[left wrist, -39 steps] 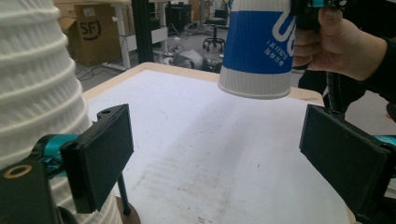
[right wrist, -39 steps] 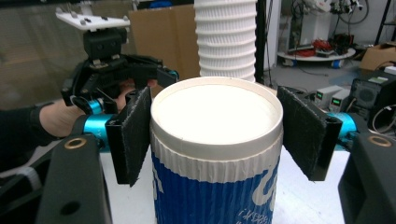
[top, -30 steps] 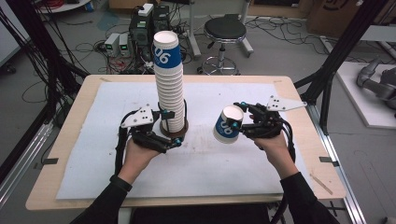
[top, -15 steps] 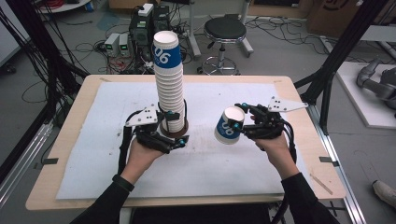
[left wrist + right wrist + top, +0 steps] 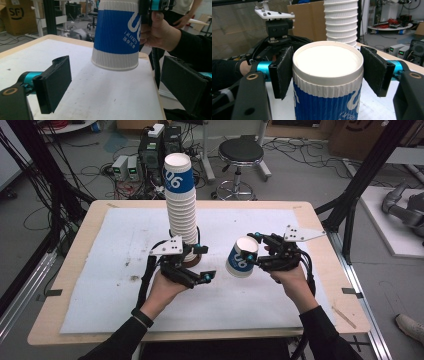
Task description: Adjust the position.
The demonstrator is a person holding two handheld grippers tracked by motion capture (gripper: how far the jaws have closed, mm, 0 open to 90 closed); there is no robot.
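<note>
Though tilted above, cup (image 5: 327,82) base (white)

In the left gripper view the top edge cuts off the rim of the held cup (image 5: 116,35). In the right gripper view the stack of cups (image 5: 341,21) runs off the top, and the held cup hides its base.

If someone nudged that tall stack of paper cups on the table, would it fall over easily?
Probably yes. The stack of paper cups is tall on one narrow base, so a sideways push high up would likely tip it. Paper cups look light, so it would offer little resistance, and the stack already seems to lean slightly.
</note>
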